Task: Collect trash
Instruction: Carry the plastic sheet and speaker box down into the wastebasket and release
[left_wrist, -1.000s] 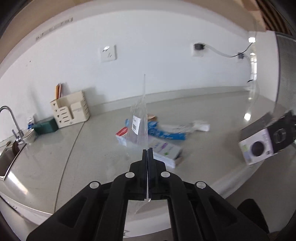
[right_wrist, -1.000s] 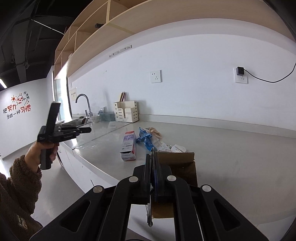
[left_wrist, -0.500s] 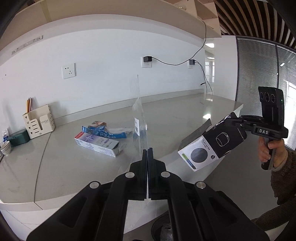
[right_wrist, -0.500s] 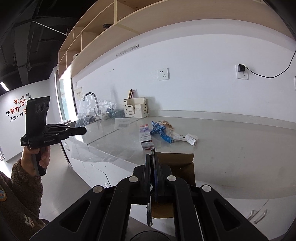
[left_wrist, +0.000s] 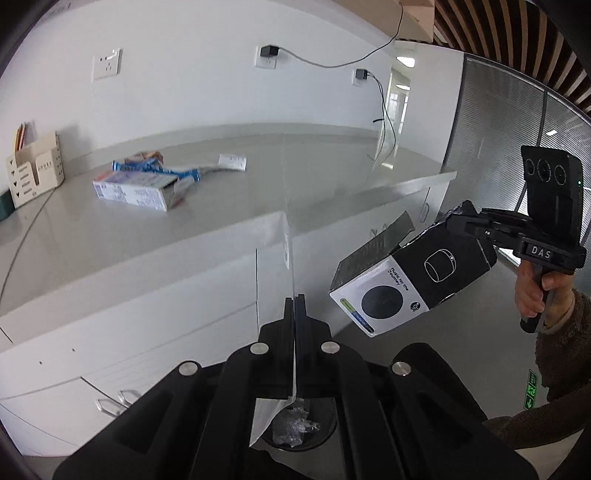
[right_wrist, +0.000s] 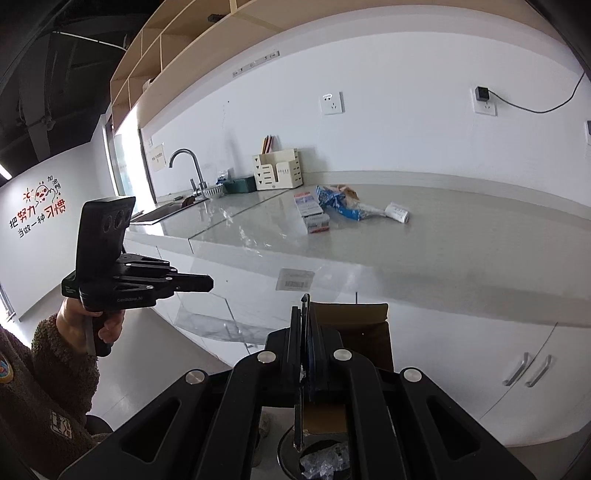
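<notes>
My left gripper (left_wrist: 294, 301) is shut on a clear plastic bag (left_wrist: 275, 266) that stands up from its jaws and hangs below them. It also shows in the right wrist view (right_wrist: 207, 282), with the bag (right_wrist: 258, 273) spread beside it. My right gripper (right_wrist: 306, 306) is shut on a black and white cardboard box (left_wrist: 410, 284), whose brown inside (right_wrist: 351, 325) shows in the right wrist view. Both are held off the counter's front edge, above a round bin (left_wrist: 295, 428) with crumpled trash inside. A long carton (left_wrist: 135, 190), blue wrappers (left_wrist: 155, 170) and a white paper (left_wrist: 232, 162) lie on the counter.
The grey counter (right_wrist: 461, 236) runs along a white wall. A sink with a tap (right_wrist: 184, 162) is at its left end, with a cream organiser (right_wrist: 279, 173) and a green box (right_wrist: 240, 184) near it. White cabinet doors (right_wrist: 524, 369) are below.
Both grippers have drawn back from the counter and dropped lower, over the bin. The bag and the box have come with them, and the two grippers stand closer together.
</notes>
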